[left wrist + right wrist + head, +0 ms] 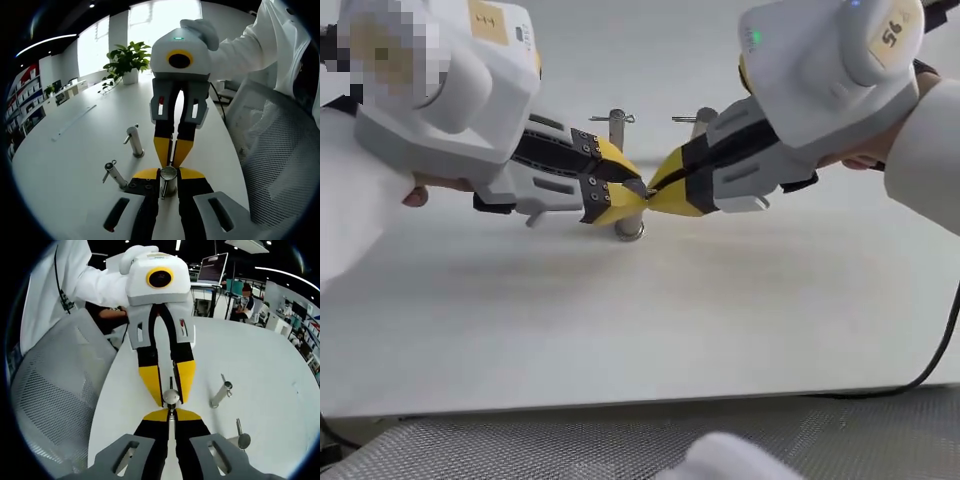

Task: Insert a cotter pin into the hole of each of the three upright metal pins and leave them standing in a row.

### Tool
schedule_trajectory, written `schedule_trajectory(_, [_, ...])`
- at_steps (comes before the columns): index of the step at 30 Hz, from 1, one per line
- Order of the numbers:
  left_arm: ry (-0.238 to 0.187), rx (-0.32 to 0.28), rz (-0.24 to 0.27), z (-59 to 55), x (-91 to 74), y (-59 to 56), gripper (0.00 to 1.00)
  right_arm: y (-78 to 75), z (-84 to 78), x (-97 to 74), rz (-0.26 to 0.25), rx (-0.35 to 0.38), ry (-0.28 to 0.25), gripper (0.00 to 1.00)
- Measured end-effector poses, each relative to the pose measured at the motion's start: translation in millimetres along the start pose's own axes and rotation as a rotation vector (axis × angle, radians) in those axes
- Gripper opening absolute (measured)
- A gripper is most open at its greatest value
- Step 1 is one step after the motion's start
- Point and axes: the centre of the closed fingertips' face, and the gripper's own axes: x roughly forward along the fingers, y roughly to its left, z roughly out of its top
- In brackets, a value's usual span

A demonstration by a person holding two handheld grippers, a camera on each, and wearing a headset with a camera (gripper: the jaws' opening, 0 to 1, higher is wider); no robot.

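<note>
Left tongs (168, 173) clamp metal pin (168, 184) — right tongs (171, 415) pinch cotter pin (171, 410).

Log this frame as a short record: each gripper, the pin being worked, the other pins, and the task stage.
left gripper: jaws closed on the near metal pin, holding it upright
right gripper: tips pinched on a thin cotter pin, right at that pin's head
rear left pin: upright, cotter through it
rear right pin: upright, cotter through it
stage: third pin apparently being fitted
</note>
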Motion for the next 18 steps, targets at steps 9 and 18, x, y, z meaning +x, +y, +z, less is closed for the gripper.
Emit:
schedule_trajectory(9, [-0.007, -0.026, 0.009, 0.9, 1.8, 0.9, 0.12, -7.9, -2.3, -0.6, -0.028, 0.007, 0.005, 0.12])
schedule_trajectory(18, [-0.079, -0.04, -0.012, 6.0, -5.3, -5.5, 0.44, -10.9, 1.3, -4.5, -0.062, 0.054, -0.028, 0.18])
